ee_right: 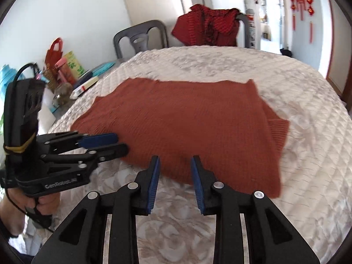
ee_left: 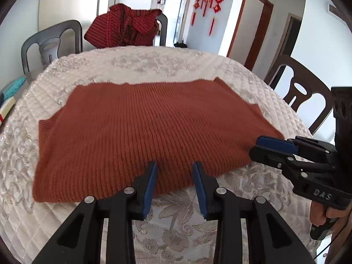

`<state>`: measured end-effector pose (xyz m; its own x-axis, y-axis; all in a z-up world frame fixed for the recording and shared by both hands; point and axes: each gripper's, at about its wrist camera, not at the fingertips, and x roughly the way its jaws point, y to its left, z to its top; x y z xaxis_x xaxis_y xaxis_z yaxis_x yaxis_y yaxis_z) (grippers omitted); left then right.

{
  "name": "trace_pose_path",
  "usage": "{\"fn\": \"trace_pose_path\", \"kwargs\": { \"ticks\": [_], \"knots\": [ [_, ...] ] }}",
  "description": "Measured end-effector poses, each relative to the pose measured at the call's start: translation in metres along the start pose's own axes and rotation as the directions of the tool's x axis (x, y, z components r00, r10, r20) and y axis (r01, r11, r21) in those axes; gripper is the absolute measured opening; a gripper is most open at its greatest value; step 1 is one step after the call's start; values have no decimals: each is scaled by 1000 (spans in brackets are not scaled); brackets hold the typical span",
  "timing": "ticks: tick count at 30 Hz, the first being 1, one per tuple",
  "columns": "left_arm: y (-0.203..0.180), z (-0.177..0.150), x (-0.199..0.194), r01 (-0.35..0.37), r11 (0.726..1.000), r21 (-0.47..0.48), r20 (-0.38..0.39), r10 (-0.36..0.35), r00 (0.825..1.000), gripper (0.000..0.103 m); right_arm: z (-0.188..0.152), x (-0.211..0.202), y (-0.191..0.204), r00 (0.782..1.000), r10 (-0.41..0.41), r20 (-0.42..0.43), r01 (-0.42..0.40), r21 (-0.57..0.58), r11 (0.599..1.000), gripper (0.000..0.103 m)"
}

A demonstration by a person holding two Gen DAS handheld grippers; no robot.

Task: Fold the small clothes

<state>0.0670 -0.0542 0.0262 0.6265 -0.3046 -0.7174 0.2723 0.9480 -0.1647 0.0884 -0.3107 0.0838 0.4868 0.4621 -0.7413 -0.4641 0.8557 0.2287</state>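
Observation:
A rust-orange knit sweater (ee_left: pixel 149 127) (ee_right: pixel 187 127) lies flat on the quilted white tablecloth (ee_left: pixel 154 61), with a ribbed cuff (ee_right: pixel 279 129) showing at one side. My left gripper (ee_left: pixel 175 171) hovers over the sweater's near edge, its blue-padded fingers apart and nothing pinched between them. In the right wrist view the left gripper (ee_right: pixel 121 143) sits at the sweater's near left corner. My right gripper (ee_right: pixel 175 162) is also over the near edge, its jaws parted above the fabric. Seen from the left wrist, the right gripper (ee_left: pixel 256 146) is by the near right corner.
A red plaid garment (ee_left: pixel 123 28) hangs over a chair at the far side. A grey chair (ee_left: pixel 50 41) stands far left and a brown chair (ee_left: pixel 305 92) to the right. Books, a bag and bottles (ee_right: pixel 63 70) crowd a surface left of the table.

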Motion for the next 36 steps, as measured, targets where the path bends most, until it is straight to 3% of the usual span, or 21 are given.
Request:
{"fn": "trace_pose_path", "kwargs": {
  "ticks": [4,9,12,18,23,28,36],
  "knots": [
    [-9,3,0,18,1000,7,14,-18,1000,36,1,-3,-12,1000,-26,6,26,48,999,29],
    [-18,2,18,-6,999,43,-36,8,999,36,3,-10,-24,998,-55,31,52,101,994,29],
    [-18,1,20,-8,999,44,-39,10,999,37,-2,-6,-40,995,-104,-2,103,142,985,29],
    [-7,1,5,7,1000,11,-11,-7,1000,37,-3,-10,-50,998,-69,5,67,186,980,26],
    [37,0,-26,-129,989,-72,66,134,989,37,-4,-28,-54,995,-82,54,71,187,980,26],
    [83,-11,-35,-235,957,-173,43,245,969,37,-10,-20,-70,991,-132,12,126,224,966,26],
    [97,-24,-25,-205,958,-201,5,210,978,37,-13,-15,-81,991,-131,-33,135,260,956,26]
  ]
}}
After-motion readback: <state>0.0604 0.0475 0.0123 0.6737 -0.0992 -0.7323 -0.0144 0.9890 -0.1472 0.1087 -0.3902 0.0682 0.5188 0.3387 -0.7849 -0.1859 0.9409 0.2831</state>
